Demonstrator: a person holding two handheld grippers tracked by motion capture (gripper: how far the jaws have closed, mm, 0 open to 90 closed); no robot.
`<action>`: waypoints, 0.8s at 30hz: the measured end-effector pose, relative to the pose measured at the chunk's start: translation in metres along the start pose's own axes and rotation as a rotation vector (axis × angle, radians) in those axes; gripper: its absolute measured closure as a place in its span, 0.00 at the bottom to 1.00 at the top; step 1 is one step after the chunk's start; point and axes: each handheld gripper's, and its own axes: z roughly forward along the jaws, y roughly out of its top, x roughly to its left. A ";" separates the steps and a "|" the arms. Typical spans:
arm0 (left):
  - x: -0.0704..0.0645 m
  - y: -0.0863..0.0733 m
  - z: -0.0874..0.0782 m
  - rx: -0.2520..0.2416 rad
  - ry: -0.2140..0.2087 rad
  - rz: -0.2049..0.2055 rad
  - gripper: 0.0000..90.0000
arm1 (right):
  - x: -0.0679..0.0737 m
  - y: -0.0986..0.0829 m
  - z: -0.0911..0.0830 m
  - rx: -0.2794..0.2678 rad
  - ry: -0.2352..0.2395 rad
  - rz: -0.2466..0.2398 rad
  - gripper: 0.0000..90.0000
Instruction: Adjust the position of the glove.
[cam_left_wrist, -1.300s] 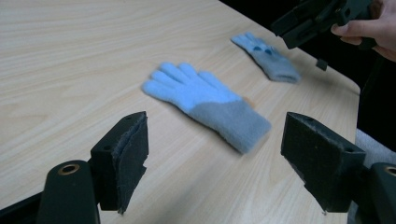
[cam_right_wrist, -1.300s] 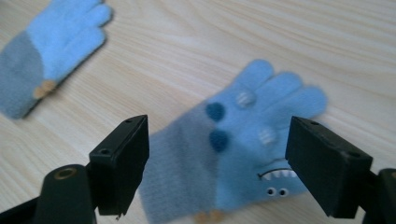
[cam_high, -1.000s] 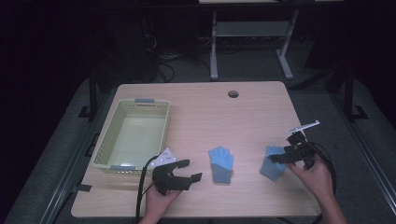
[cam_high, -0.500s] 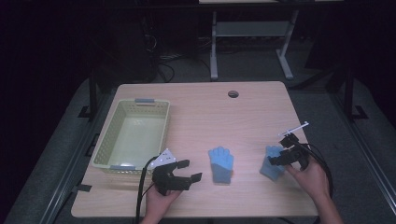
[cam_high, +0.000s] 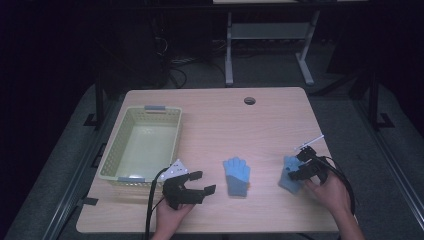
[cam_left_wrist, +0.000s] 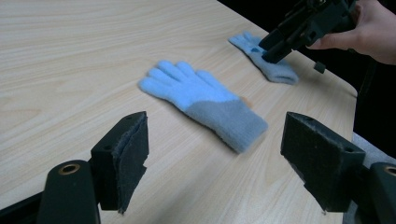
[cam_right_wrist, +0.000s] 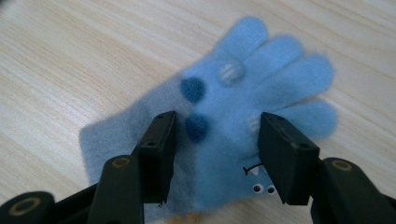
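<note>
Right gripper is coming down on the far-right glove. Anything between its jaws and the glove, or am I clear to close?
Nothing visible is in the way. The right gripper hangs directly over the right glove, jaws open and straddling its palm, with only bare table around it. The other glove lies apart, nearer the left gripper.

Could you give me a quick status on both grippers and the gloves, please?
Right gripper open, straddling right glove. Left gripper open, facing middle glove. Basket beside it. Nothing obstructing.
</note>
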 end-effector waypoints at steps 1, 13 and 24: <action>0.000 0.000 0.000 -0.006 0.001 -0.002 0.26 | 0.001 0.000 0.000 0.003 -0.003 0.003 0.53; 0.001 0.000 -0.001 -0.015 0.011 -0.007 0.26 | -0.002 0.001 0.000 -0.004 0.015 0.019 0.72; 0.002 0.000 -0.003 -0.028 0.013 -0.018 0.26 | -0.003 0.002 -0.004 -0.011 0.044 0.046 0.86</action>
